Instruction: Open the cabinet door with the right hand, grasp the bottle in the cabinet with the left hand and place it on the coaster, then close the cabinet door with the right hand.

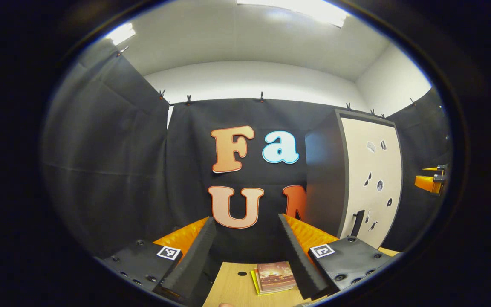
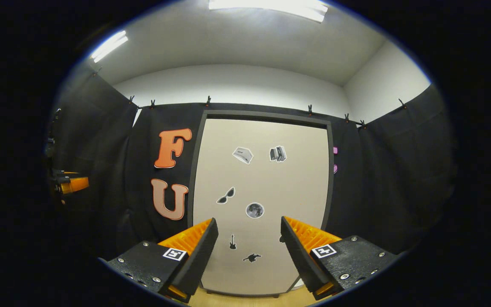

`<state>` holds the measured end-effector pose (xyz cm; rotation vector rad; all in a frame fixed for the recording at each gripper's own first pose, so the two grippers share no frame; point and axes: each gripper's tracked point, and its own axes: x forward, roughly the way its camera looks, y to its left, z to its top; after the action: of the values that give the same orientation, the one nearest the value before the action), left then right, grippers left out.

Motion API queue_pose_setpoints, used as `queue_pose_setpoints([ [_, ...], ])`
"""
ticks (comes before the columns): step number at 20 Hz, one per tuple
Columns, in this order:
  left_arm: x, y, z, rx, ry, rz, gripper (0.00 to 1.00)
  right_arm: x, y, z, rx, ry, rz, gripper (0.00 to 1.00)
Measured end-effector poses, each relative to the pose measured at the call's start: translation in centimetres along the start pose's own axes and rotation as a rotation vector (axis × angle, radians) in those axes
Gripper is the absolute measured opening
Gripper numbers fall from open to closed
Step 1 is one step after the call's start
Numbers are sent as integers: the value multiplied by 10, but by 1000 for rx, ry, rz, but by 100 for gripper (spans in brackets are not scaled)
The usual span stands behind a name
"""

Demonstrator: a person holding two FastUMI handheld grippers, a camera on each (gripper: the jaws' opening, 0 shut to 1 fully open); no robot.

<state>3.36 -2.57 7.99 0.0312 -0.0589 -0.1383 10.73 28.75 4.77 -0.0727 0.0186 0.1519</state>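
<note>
The cabinet (image 2: 262,183) stands straight ahead in the right gripper view, its cream door flat in a dark frame, shut and dotted with small stickers. My right gripper (image 2: 249,220) is open in front of the door's lower half, with nothing between its fingers. In the left gripper view the same cabinet (image 1: 371,179) stands at the right, seen at an angle, with a dark vertical handle (image 1: 358,222) low on the door's left edge. My left gripper (image 1: 245,218) is open and empty above the wooden table (image 1: 232,290).
A small stack of books (image 1: 275,276) lies on the table between the left gripper's fingers, beside a round hole (image 1: 241,273) in the tabletop. The right gripper (image 1: 431,181) shows far off at the right edge, the left gripper (image 2: 70,184) at the left edge. Black cloth walls surround the booth.
</note>
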Motion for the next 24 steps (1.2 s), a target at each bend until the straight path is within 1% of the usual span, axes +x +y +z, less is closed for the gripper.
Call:
queue_pose_setpoints([
  [2, -7, -1, 1, 5, -5, -6, 94, -8, -2, 0, 2, 1, -7, 91],
  [4, -10, -1, 11, 5, -13, -17, 94, -15, -7, 1, 5, 1, -19, 92],
  [7, -16, -7, 24, -27, -21, -44, 94, -23, -10, 3, 10, -6, -27, 92],
  [10, -20, -7, 38, -38, -47, -45, 95, -26, -12, 4, 30, -12, -26, 92],
  [12, -23, -12, 44, -44, -57, -57, 94, -26, -14, 5, 30, -8, -25, 92],
  [18, -28, -11, 51, -48, -70, -61, 94, -36, -20, 12, 9, -19, -34, 92],
  [24, -27, -16, 53, -48, -79, -67, 94, -39, -29, 11, 17, -20, -50, 92],
])
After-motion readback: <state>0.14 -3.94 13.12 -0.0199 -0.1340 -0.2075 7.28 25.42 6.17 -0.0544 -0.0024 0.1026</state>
